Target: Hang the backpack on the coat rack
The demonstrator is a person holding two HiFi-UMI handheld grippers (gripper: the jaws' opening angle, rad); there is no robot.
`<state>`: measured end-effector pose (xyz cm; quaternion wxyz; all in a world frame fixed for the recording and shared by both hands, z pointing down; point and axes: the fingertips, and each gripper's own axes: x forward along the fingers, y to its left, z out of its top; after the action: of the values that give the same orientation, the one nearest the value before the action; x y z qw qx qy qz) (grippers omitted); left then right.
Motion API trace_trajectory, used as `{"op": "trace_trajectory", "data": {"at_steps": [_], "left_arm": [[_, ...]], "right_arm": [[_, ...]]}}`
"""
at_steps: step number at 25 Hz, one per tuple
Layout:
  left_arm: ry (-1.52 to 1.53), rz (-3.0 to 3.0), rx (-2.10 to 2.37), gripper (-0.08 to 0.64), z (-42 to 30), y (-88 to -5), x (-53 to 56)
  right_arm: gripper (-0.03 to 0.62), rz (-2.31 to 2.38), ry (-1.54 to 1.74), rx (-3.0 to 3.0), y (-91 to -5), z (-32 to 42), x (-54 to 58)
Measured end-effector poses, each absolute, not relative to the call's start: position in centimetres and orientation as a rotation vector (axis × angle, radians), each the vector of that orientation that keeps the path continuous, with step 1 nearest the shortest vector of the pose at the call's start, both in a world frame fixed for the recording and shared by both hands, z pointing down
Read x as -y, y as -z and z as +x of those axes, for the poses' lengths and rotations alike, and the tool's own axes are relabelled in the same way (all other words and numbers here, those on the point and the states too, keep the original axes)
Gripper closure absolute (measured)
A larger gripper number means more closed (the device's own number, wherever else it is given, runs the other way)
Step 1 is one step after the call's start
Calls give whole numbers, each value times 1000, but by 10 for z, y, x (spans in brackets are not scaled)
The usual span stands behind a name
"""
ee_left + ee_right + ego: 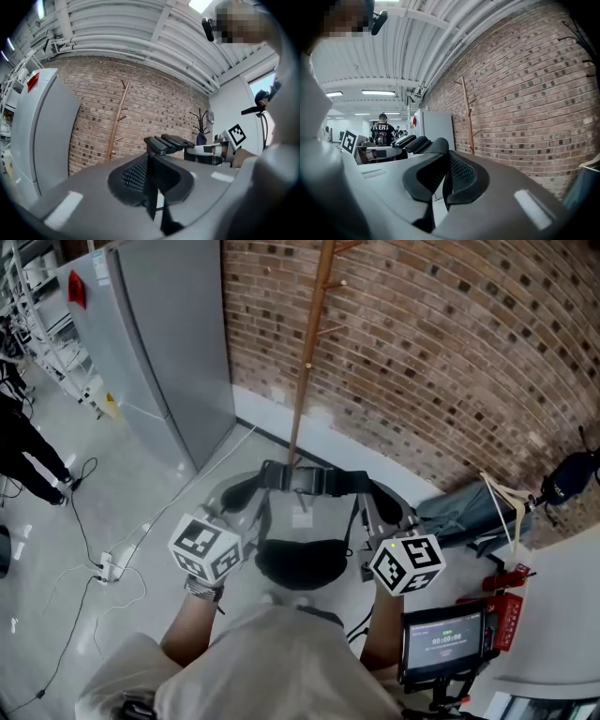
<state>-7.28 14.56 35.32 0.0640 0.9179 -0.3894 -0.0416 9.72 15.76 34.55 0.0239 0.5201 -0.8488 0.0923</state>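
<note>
As the left claw [286,476] and the right claw [333,482] are hovering shut and empty (tips close together), the coat rack [309,343] is standing by the brick wall [450,352].

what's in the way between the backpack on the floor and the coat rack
Nothing visible does. The backpack lies on the floor by the brick wall, right of the coat rack, with bare floor between. The left gripper and right gripper are both shut and empty.
</note>
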Motion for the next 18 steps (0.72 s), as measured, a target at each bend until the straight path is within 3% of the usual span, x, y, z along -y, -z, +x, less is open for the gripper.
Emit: {"op": "trace_trajectory", "data": {"at_steps": [18], "left_arm": [[108, 2757, 1192, 555, -106, -362, -110]], "right_arm": [[586, 1596, -374, 2677, -356, 64, -120]]}}
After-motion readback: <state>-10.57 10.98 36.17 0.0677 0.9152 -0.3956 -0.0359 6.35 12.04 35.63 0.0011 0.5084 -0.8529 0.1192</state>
